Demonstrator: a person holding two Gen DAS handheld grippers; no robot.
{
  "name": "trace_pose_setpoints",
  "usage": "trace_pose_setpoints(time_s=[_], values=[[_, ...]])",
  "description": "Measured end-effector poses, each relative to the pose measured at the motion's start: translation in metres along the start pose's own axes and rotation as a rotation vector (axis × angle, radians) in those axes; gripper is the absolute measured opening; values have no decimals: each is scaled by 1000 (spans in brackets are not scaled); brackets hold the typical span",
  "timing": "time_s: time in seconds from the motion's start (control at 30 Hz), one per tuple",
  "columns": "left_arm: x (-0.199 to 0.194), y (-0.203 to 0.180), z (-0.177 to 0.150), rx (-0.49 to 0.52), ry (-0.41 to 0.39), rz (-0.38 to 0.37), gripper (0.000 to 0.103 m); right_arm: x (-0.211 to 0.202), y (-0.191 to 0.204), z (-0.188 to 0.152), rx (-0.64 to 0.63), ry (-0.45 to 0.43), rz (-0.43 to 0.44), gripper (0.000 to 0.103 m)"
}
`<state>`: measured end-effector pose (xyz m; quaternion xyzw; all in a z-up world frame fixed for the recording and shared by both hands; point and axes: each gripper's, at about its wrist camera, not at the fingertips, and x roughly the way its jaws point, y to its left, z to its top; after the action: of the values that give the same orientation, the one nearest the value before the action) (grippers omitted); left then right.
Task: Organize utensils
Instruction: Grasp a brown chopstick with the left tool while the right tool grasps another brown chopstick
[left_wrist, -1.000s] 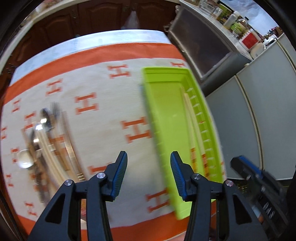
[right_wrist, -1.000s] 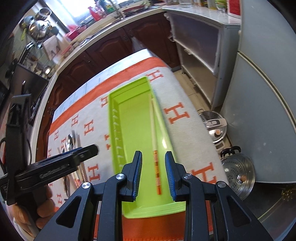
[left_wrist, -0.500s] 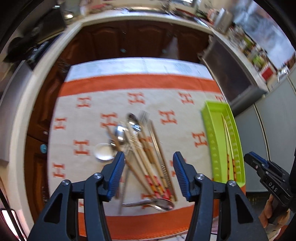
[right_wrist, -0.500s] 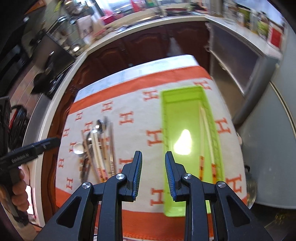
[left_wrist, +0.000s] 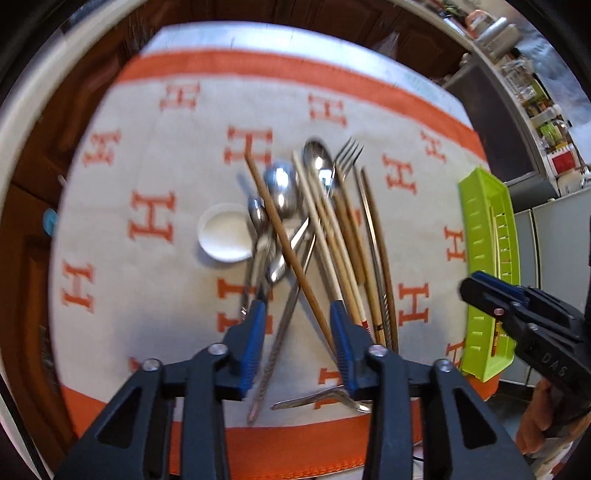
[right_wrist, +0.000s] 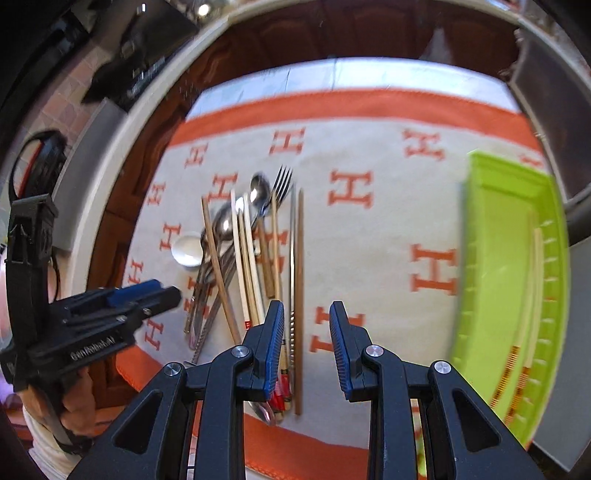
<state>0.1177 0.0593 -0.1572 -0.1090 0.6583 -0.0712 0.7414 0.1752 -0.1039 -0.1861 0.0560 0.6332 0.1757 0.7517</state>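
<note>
Since the earlier frames both cameras have swung away from the green tray (right_wrist: 491, 258) and closed in on the utensil pile (left_wrist: 314, 229), which now fills the middle of the left wrist view instead of sitting small and far off. The left gripper (left_wrist: 297, 332) hangs over the near ends of the handles with its jaws wide apart and nothing between them. The right gripper (right_wrist: 306, 343) is also parted and empty, over bare cloth (right_wrist: 369, 258) just right of the pile. The pile lies on the bench, left of the tray: spoons, a fork (left_wrist: 345, 158), several chopsticks crossing one another, a small white dish (left_wrist: 225, 232) beside them. Motion blur smears the spoons, so their count is unclear. The tray holds a pair of chopsticks (right_wrist: 532, 295) against its far wall; its near end is blurred.
</note>
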Motion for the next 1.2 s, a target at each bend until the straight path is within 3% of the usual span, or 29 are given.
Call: trace_pose_setpoints(time_s=[0.1, 0.3, 0.53, 0.8, 1.2], values=[[20, 4, -5, -33, 43, -49, 18, 31, 5, 4, -3, 55, 5, 21], [33, 1, -11, -61, 63, -96, 18, 73, 7, 8, -10, 130, -15, 11], [43, -1, -9, -97, 73, -100, 18, 103, 7, 14, -19, 169, -43, 9], [48, -2, -9, -117, 92, -104, 15, 106, 9, 14, -24, 156, -53, 9], [62, -4, -8, -179, 108, -81, 15, 109, 22, 11, -104, 150, -149, 9]])
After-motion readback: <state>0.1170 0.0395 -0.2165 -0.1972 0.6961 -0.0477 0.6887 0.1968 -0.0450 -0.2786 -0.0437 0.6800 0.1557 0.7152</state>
